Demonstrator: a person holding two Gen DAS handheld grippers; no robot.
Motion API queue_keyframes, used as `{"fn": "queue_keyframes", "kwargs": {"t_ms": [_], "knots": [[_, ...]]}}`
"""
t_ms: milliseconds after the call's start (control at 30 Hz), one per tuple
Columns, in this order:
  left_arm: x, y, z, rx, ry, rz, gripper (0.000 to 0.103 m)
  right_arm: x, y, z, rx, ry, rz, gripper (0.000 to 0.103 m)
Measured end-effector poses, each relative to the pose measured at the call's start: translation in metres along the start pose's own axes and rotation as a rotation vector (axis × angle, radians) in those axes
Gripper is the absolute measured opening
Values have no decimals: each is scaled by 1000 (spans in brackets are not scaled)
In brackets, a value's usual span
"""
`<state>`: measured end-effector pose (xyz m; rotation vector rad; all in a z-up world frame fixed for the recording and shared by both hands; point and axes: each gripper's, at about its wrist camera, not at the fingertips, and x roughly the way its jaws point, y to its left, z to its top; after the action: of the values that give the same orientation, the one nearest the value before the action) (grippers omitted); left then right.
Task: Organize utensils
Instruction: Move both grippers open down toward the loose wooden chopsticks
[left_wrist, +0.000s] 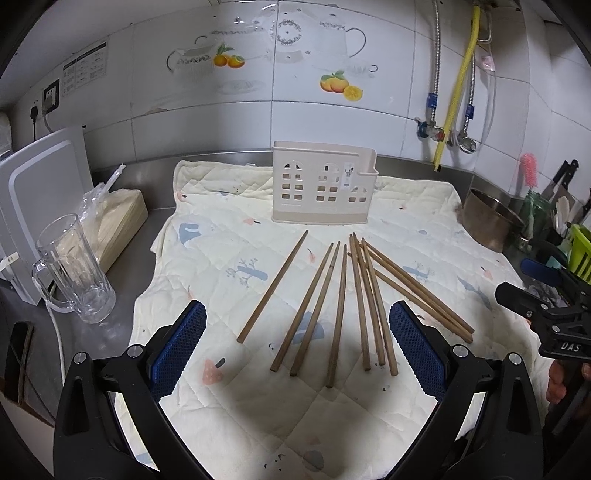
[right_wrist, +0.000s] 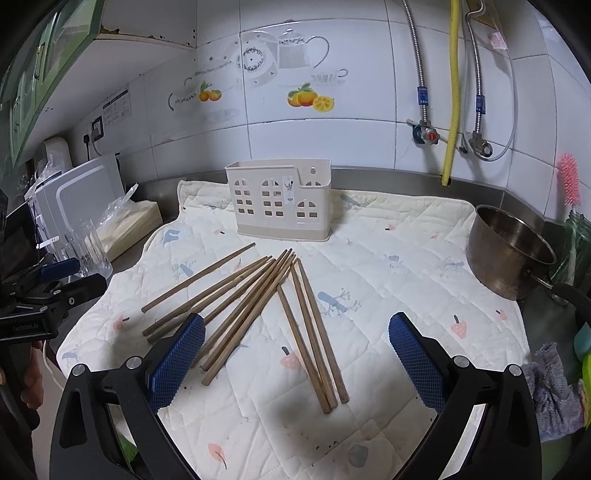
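Several brown wooden chopsticks lie fanned out on a quilted cream cloth; they also show in the right wrist view. A cream plastic utensil holder with window cut-outs stands upright behind them, and shows in the right wrist view too. My left gripper is open and empty, above the near ends of the chopsticks. My right gripper is open and empty, above the near ends too. Each gripper appears at the edge of the other's view: the right one, the left one.
A glass mug, a wrapped stack of napkins and a white appliance stand at the left. A metal pot sits at the right, with a green rack and a cloth. Pipes run down the tiled wall.
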<state>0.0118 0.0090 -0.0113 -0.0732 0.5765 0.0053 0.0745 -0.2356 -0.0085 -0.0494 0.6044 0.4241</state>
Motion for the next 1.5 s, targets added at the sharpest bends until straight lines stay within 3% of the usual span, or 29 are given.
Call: {"fn": "queue_keyframes", "kwargs": {"t_ms": [200,367,567,700,967,1167,1233,1400,1500], "knots": [[6,5,2,-8,-1,-17,98,5,-3,-1,6,17,-1,97],[13,8,3,32,23,48,98,13,-4,-1,-2,37,-5,97],[28,30,4,28,112,103,98,25,-10,-2,-13,64,-13,97],[36,40,2,21,83,102,98,34,-14,-4,-15,85,-11,96],[68,38,-4,49,175,54,96,50,-23,-11,-23,132,-11,95],[93,36,-5,56,221,13,77,62,-32,-16,0,163,-12,93],[100,35,-5,62,233,1,71,66,-36,-17,11,180,2,83],[116,36,-9,57,282,-20,56,78,-40,-19,19,213,12,75],[124,39,-11,52,312,-35,40,85,-42,-22,24,233,25,68]]}}
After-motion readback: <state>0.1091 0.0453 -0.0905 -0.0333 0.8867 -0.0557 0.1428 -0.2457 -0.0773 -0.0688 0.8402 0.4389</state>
